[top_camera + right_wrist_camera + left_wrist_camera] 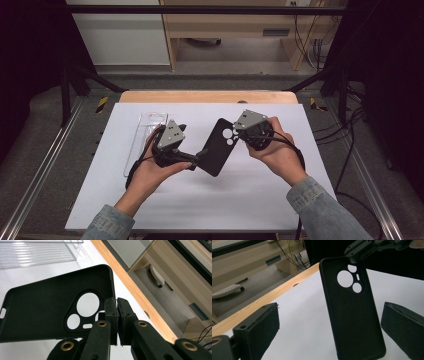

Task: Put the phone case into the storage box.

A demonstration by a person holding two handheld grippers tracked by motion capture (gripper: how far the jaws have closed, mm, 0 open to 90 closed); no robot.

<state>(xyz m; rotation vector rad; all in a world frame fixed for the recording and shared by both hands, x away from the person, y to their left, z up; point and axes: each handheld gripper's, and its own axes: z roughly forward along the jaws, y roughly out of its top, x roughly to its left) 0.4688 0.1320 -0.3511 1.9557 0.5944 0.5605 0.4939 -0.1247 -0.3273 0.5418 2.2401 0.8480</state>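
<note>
Black phone case (218, 146), round cutouts

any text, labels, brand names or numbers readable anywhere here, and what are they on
None: no readable text in any view.
The black phone case shows a plain inner face with camera cut-outs and no brand.
The clear plastic tray carries no label.
The grey plate on the right gripper and the pads of the left gripper are unmarked.
The yellow and black striped floor tape is a hazard marking without words.
</note>
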